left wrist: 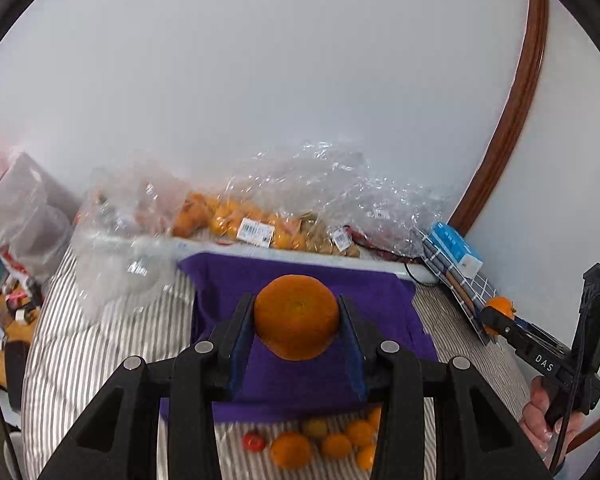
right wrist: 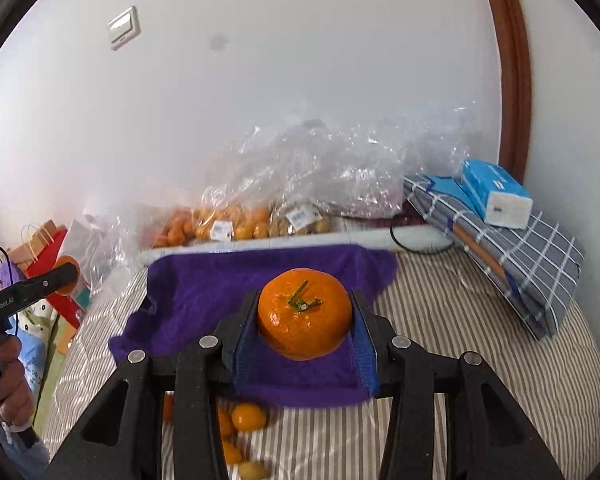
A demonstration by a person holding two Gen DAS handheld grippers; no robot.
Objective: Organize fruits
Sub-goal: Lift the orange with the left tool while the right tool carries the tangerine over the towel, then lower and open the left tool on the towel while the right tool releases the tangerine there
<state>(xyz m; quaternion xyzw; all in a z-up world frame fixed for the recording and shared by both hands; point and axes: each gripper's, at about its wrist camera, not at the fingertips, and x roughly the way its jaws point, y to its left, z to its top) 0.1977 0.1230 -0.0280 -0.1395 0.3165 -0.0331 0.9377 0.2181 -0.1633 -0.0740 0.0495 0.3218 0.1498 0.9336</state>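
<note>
Striped bed (right wrist: 480,340), purple cloth (right wrist: 228,280) centre, white wall (right wrist: 300,80) far; left gripper (left wrist: 297,316) and right gripper (right wrist: 305,316) each clamp a mandarin.

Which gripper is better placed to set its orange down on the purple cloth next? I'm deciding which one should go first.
Neither clearly. The left gripper and the right gripper each hold an orange in shut jaws above the purple cloth. A slight lean to the left, which looks more centred over the cloth.
</note>
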